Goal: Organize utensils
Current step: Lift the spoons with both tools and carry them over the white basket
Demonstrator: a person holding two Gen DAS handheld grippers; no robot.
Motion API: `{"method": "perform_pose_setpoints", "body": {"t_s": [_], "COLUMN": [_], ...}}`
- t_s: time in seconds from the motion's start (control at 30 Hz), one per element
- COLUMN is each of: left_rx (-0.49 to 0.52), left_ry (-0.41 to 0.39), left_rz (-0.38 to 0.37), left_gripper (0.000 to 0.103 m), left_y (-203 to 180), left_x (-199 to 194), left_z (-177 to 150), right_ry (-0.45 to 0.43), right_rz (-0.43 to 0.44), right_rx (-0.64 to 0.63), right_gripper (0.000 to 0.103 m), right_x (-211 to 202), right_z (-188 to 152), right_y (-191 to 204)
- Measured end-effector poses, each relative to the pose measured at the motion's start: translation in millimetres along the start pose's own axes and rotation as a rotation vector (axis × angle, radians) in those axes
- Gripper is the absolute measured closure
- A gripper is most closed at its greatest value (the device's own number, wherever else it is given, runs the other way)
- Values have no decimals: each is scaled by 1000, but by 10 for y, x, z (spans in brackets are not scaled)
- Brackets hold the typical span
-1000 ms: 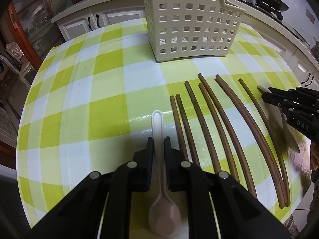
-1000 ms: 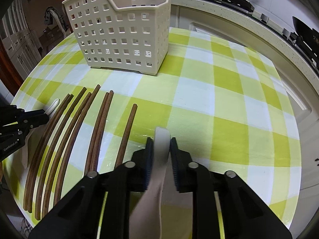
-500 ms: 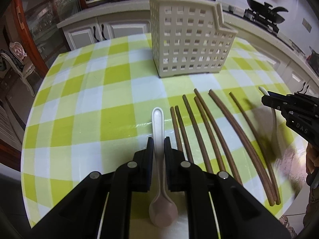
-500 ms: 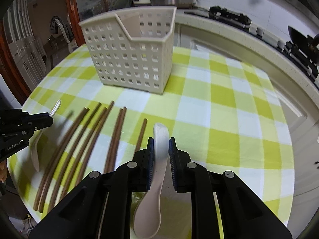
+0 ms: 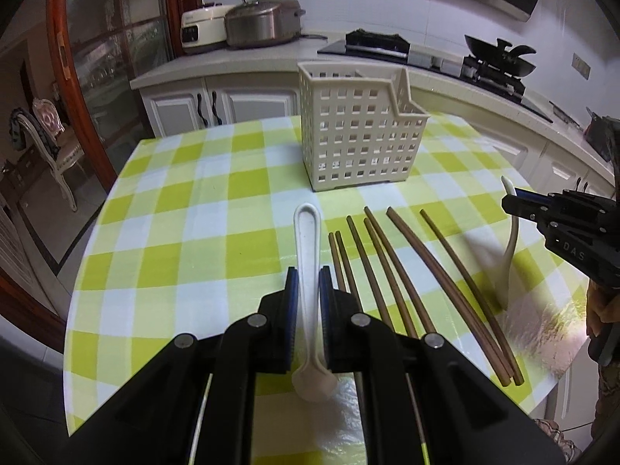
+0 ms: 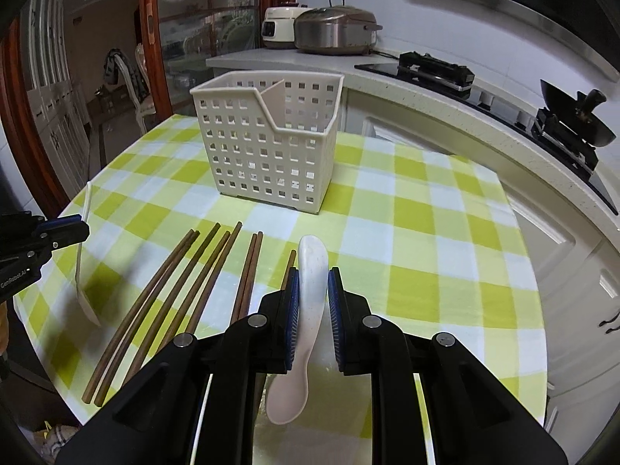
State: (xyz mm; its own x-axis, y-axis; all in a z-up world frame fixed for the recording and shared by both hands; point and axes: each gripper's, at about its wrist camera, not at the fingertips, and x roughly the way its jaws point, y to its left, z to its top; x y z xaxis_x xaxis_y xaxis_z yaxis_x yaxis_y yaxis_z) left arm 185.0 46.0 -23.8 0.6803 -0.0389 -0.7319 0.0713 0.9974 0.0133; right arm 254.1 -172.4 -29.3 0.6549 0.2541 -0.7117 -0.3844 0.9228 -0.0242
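Observation:
My left gripper (image 5: 308, 277) is shut on a white spoon (image 5: 306, 248), handle pointing forward, bowl hanging below. It is lifted above the table. My right gripper (image 6: 314, 279) is shut on a second white spoon (image 6: 312, 271), also held in the air. Each gripper shows in the other's view: the right gripper (image 5: 515, 203) at the right, the left gripper (image 6: 77, 228) at the left, each with its spoon hanging down. Several brown chopsticks (image 5: 391, 271) lie side by side on the table; they also show in the right wrist view (image 6: 193, 283). A white perforated utensil basket (image 5: 360, 139) with a divider stands behind them, also in the right wrist view (image 6: 267, 143).
The table has a green and white checked cloth (image 5: 186, 232). A kitchen counter (image 5: 271, 58) with cookers and a stove runs behind and to the right. A chair (image 5: 50, 147) stands at the far left.
Both grippers have risen from the table with their spoons, so the basket and chopsticks look further away and the kitchen behind comes into view.

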Motion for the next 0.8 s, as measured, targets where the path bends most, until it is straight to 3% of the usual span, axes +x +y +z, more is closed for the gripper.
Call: {"method": "perform_pose_setpoints", "body": {"t_s": [0.4,0.6,0.8], "left_rx": [-7,4,60], "left_ry": [-83,-129,-167], "left_rz": [-8,-21,-23], "left_gripper": [92,92,92], "left_y": [7,-23,-112], "left_x": [-251,-352,-533], "left_z": [218,557,1071], "right_ry": [-86,-120,-174], "right_rz": [-14,-20,-19], "right_rx": [5,5,-1], "right_gripper": [87,87,87], "right_x": [-193,-227,-317], "right_z": [187,395,828], "right_y": [-13,-41,-87]}}
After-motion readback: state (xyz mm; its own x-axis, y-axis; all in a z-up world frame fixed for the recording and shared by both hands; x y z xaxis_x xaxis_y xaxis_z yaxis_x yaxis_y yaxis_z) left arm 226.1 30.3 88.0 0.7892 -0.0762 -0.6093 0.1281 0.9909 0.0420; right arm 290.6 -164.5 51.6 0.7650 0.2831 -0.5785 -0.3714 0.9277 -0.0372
